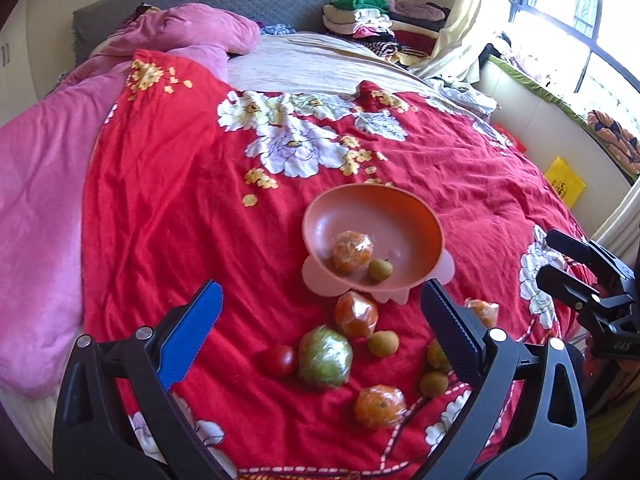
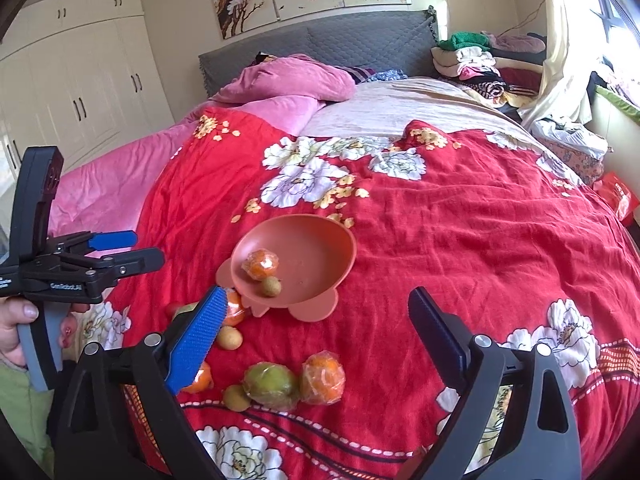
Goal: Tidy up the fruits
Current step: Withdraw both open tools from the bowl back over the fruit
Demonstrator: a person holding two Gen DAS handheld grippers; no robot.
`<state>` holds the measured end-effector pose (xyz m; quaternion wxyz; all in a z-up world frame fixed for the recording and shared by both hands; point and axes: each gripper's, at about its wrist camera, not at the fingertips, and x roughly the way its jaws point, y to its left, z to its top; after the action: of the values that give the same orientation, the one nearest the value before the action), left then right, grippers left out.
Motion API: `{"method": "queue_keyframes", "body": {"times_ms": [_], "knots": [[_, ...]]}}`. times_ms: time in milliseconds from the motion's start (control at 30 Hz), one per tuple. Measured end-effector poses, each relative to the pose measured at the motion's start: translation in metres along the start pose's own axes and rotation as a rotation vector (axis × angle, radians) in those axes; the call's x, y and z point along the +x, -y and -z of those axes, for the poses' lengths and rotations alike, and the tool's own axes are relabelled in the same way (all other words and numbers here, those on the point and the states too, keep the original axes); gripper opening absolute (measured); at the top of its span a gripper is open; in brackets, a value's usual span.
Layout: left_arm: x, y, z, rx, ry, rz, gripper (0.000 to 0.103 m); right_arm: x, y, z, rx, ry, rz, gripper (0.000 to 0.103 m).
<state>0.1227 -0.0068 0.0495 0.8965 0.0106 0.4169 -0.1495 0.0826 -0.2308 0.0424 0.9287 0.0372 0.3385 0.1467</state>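
Right gripper (image 2: 316, 312) finger (image 2: 196, 344) partly hides one orange (image 2: 234, 308).

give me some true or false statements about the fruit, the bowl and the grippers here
1. The pink bowl holds two fruits. True: a wrapped orange and a small brown fruit.
2. The red tomato lies in the bowl. False: it lies on the red blanket, beside the wrapped green fruit.
3. The right gripper grips an orange. False: its jaws are wide open and empty.
4. The left gripper is open with nothing held. True.
5. The bowl stands on a table. False: it stands on the blanket.
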Motion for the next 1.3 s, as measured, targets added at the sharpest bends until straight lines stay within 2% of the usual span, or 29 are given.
{"method": "queue_keyframes", "body": {"times_ms": [333, 667, 1033, 1300], "knots": [[-0.002, -0.01, 0.023, -0.003, -0.034, -0.023, 0.093, -0.003, -0.023, 0.013, -0.041, -0.022, -0.032, 0.092], [-0.004, -0.004, 0.042, 0.001, -0.059, -0.007, 0.093, -0.011, -0.03, 0.027, -0.054, -0.041, -0.042, 0.092], [0.003, 0.008, 0.069, 0.01, -0.117, 0.027, 0.093, -0.012, -0.025, 0.044, -0.045, -0.081, -0.024, 0.092], [0.002, 0.015, 0.078, 0.02, -0.119, 0.034, 0.093, -0.013, -0.023, 0.052, -0.037, -0.094, -0.024, 0.092]]}}
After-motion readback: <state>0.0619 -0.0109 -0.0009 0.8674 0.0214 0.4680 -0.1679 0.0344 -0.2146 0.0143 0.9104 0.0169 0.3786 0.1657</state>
